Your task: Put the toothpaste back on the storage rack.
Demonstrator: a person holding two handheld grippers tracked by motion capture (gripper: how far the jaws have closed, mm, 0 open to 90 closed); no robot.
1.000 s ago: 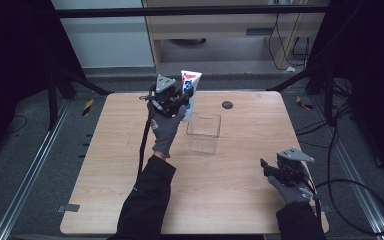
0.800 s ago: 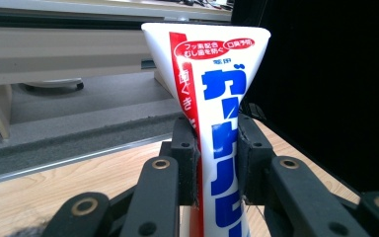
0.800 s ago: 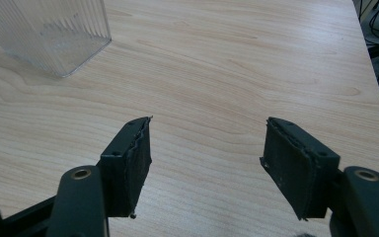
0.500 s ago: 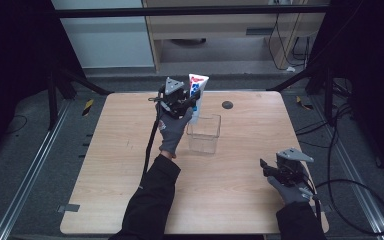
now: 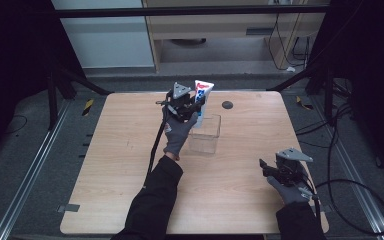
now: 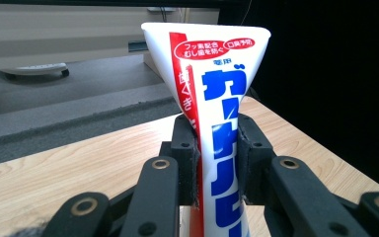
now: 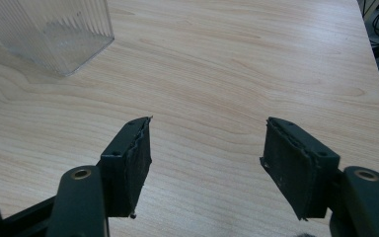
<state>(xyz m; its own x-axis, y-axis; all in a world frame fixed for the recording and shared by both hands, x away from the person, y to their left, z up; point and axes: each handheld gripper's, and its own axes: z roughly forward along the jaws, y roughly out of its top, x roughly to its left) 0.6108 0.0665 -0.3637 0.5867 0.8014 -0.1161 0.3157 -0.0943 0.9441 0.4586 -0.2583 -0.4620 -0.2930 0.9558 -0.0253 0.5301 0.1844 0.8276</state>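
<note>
**Wood table, clear box, tube held above it**

Pale wood forms the table (image 5: 130,165), on which a clear ribbed plastic box (image 5: 205,134) is set near the middle, open at the top. A small dark round object (image 5: 227,105), too small to be identified, is seen beyond the box near the far edge.

The left gripper (image 5: 196,106) is raised over the far left corner of the box, its jaws clamped on a white toothpaste tube (image 6: 217,123) printed in red and blue. The tube is held upright, flat crimped end up, so its long axis is seen to point down toward the box opening, just beside and slightly behind it. Any lowering into the box would be judged to fall to this hand, the nearer one.

The right gripper (image 7: 205,163) is kept low near the near right corner of the table, well apart from the box, its jaws spread wide with nothing between them.
</note>
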